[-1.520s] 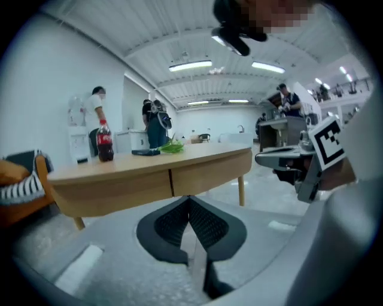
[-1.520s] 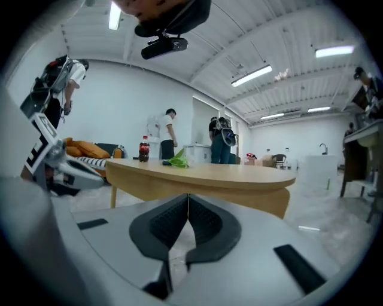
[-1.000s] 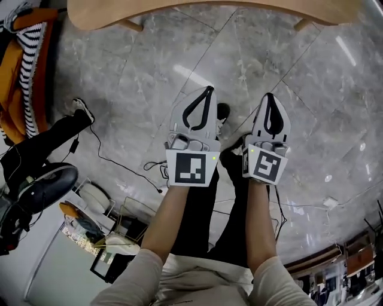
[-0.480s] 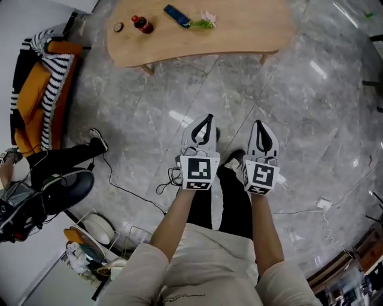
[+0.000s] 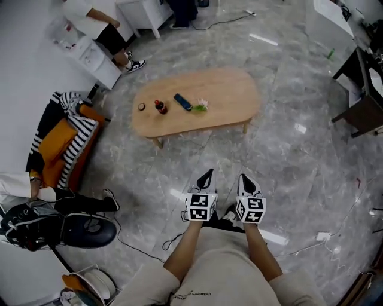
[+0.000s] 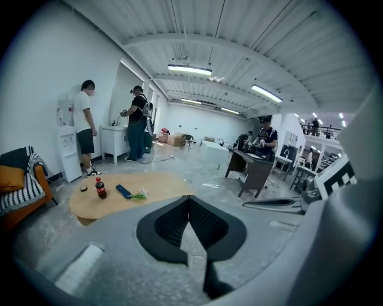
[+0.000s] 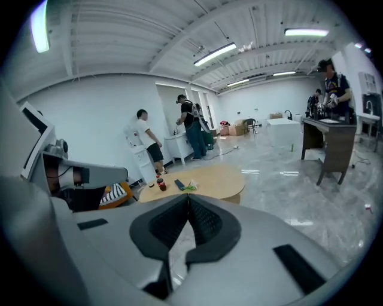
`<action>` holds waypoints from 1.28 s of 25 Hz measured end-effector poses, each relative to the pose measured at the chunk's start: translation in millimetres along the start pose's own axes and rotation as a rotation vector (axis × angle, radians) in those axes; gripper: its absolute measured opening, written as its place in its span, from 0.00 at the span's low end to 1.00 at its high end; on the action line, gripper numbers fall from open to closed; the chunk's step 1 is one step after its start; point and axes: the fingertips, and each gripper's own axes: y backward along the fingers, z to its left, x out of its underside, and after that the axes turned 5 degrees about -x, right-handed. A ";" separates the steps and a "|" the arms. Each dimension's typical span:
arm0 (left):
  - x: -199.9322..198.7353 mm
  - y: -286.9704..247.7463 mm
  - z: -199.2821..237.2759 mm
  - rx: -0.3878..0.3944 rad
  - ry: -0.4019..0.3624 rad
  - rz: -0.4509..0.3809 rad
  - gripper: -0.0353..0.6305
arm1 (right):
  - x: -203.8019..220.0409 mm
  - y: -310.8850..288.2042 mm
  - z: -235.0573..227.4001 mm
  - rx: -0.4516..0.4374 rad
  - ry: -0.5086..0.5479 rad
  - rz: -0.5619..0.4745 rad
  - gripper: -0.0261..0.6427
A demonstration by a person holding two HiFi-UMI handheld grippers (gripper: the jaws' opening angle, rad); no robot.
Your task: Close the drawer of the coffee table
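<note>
Pale wood coffee table (image 5: 230,98) at 12 o'clock in the head view, well apart from both grippers, with grey marble floor (image 5: 287,161) between. Drawer not made out in any view; only the oval top and two legs visible. On the top, toward its 9 o'clock end: small dark cap (image 5: 141,107), red-capped bottle (image 5: 160,107) upright just beside it, dark blue flat bar (image 5: 183,101), and a green-and-white sprig (image 5: 201,106) at the bar's 3 o'clock end.

Left gripper (image 5: 207,174): jaws closed, black pads pressed together at the tips in the left gripper view. Nothing between them, touching nothing. Right gripper (image 5: 243,178): same reading from the right gripper view, jaws together, empty, in free air.

Pose: both held low at 6 o'clock of the head view, side by side, near each other but apart. Tips aimed at 12 o'clock toward the table, marker cubes turned up to the camera. Bare forearms reaching forward from beige sleeves, roughly parallel.

Surroundings: orange chair (image 5: 66,140) with a black-and-white striped throw at 9 o'clock. Seated person (image 5: 72,203) in dark trousers at 8 o'clock. Standing person (image 5: 93,18) by a white counter at 11 o'clock. Dark desk (image 5: 365,110) at 2 o'clock.
</note>
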 end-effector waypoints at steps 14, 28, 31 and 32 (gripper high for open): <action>4.4 26.7 -28.8 0.045 0.032 -0.006 0.07 | -17.7 36.2 7.9 -0.118 0.088 -0.030 0.06; -3.2 25.4 -50.8 0.050 0.010 -0.024 0.07 | -23.2 42.1 -3.1 -0.147 0.104 -0.038 0.06; -5.9 26.1 -49.2 0.051 0.008 -0.022 0.07 | -28.5 41.7 -1.3 -0.150 0.090 -0.052 0.06; -5.1 26.4 -50.4 0.053 0.010 -0.020 0.07 | -29.0 42.4 -1.5 -0.150 0.086 -0.057 0.06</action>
